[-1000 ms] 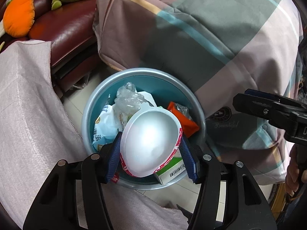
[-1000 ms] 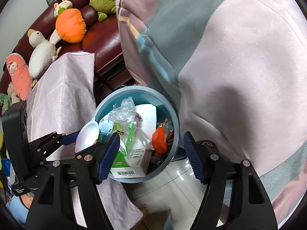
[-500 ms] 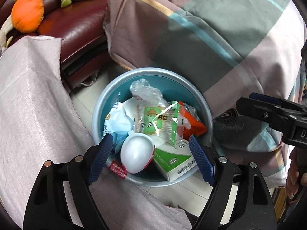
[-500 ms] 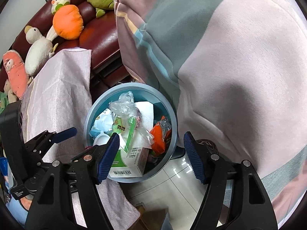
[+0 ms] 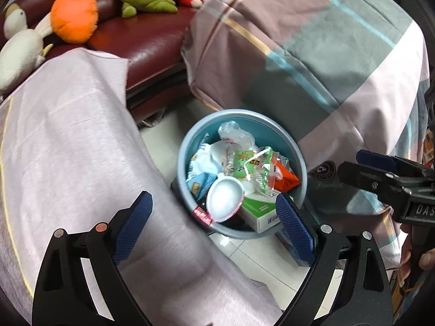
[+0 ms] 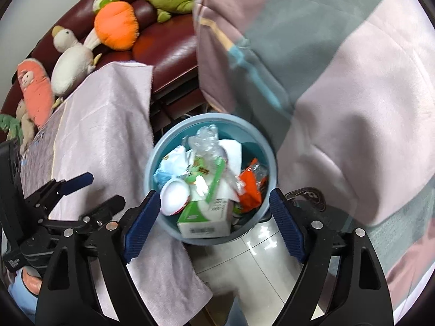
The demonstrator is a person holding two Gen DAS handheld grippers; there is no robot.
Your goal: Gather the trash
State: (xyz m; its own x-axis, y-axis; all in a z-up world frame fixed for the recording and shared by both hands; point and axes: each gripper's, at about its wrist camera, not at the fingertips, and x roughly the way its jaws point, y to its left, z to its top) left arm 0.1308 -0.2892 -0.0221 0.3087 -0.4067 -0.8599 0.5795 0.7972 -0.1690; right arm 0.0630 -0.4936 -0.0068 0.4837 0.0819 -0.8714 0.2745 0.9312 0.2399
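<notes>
From your left wrist camera, your left gripper [image 5: 214,217] hangs above the floor with its jaws spread wide and nothing between them. The blue trash bin [image 5: 272,119] sits just past the fingertips, toward 12 o'clock, and it is full — a white bowl [image 5: 224,199] with a red rim lies at the bin's 7 o'clock, a green-and-white box [image 5: 261,212] at 5 o'clock, an orange wrapper [image 5: 285,179] at 3 o'clock, crumpled clear plastic [image 5: 233,135] near 12. Your right gripper [image 5: 380,171] reaches in from 3 o'clock (side-on here, so you cannot read its opening). A pink cloth [image 5: 68,149] drapes at 9 o'clock, a plaid blanket [image 5: 312,49] at 1 o'clock.

From your right wrist camera, your right gripper's jaws stand well apart, empty, framing the bin's near edge — the white bowl sits just beside the left pad [image 6: 140,225]. The left gripper shows at 9 o'clock, its jaws parted over the pink cloth. Plush toys [image 6: 114,24] line the dark red sofa [image 6: 168,46] from 10 to 12 o'clock.
</notes>
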